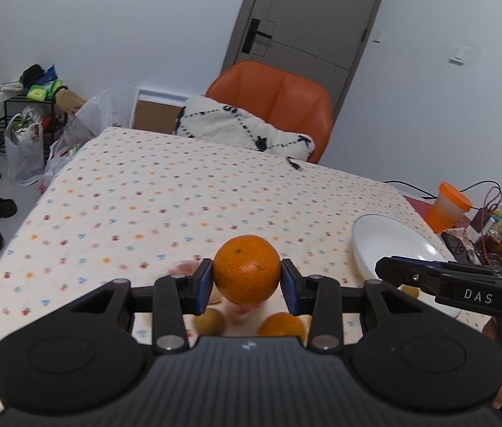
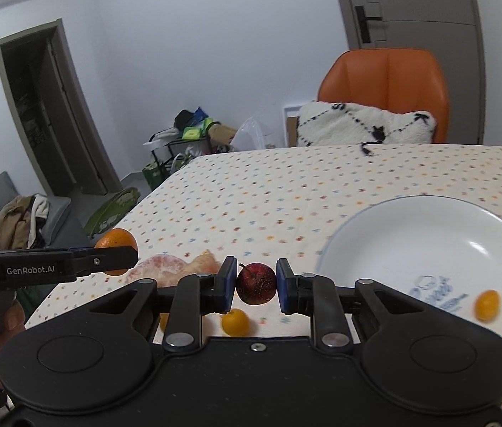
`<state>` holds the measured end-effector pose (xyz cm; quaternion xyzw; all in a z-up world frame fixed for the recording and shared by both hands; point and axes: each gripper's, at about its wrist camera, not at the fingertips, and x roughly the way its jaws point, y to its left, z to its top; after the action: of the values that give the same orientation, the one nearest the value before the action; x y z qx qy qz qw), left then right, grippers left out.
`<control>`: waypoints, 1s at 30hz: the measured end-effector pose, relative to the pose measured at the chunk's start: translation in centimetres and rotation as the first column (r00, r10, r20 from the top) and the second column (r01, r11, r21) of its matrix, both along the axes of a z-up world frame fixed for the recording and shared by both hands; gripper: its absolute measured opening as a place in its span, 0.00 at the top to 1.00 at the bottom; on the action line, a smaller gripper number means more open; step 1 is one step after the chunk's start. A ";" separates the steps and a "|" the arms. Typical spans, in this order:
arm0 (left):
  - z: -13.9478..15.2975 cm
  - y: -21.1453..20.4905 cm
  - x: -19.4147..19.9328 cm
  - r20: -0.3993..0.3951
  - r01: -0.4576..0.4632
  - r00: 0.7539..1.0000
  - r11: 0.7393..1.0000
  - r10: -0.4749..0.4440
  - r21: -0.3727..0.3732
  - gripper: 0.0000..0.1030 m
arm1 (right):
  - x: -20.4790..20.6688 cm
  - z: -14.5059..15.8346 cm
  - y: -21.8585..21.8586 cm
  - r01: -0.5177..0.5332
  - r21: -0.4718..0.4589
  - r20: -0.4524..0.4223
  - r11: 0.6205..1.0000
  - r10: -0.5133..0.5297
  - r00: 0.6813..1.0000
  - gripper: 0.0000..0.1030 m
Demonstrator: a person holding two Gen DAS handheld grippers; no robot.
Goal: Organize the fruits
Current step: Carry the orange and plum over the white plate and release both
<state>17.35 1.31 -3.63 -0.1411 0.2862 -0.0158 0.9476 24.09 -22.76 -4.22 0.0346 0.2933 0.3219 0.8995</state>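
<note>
My left gripper [image 1: 246, 281] is shut on an orange [image 1: 247, 273], held above the dotted tablecloth; the same orange [image 2: 117, 251] shows behind the left gripper's arm in the right wrist view. My right gripper [image 2: 256, 284] is shut on a small dark red apple [image 2: 256, 283], just left of the white bowl [image 2: 425, 249]. A small kumquat [image 2: 487, 305] lies inside the bowl. On the cloth under the grippers lie a small orange fruit [image 2: 235, 322], peeled grapefruit pieces [image 2: 176, 267], a brownish round fruit [image 1: 210, 321] and another orange [image 1: 281, 325].
An orange chair [image 1: 279, 96] with a white fluffy cushion [image 1: 240, 128] stands at the table's far edge. An orange-lidded cup [image 1: 448, 206] and cables with clutter [image 1: 500, 227] sit right of the bowl [image 1: 389, 245]. Bags, a rack and shoes are on the floor at left.
</note>
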 end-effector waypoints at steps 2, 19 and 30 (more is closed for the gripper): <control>0.1 -0.9 0.1 0.003 0.009 1.000 1.000 -0.009 0.004 0.62 | -0.1 0.0 -0.9 0.013 0.003 0.001 1.000 -0.013 1.000 0.78; 1.0 -6.8 1.4 0.027 0.111 0.993 0.993 -0.112 0.038 0.62 | -1.4 -0.1 -6.9 0.121 0.038 0.011 0.992 -0.122 0.993 0.78; 0.9 -9.7 2.5 0.030 0.172 0.984 0.984 -0.174 0.045 0.62 | -1.8 -0.4 -9.6 0.177 0.041 0.007 0.983 -0.177 0.984 0.78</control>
<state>19.88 -8.40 -2.76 -0.0953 0.2817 -0.0943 0.9501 22.34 -32.35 -4.65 0.0771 0.2777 0.2466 0.9253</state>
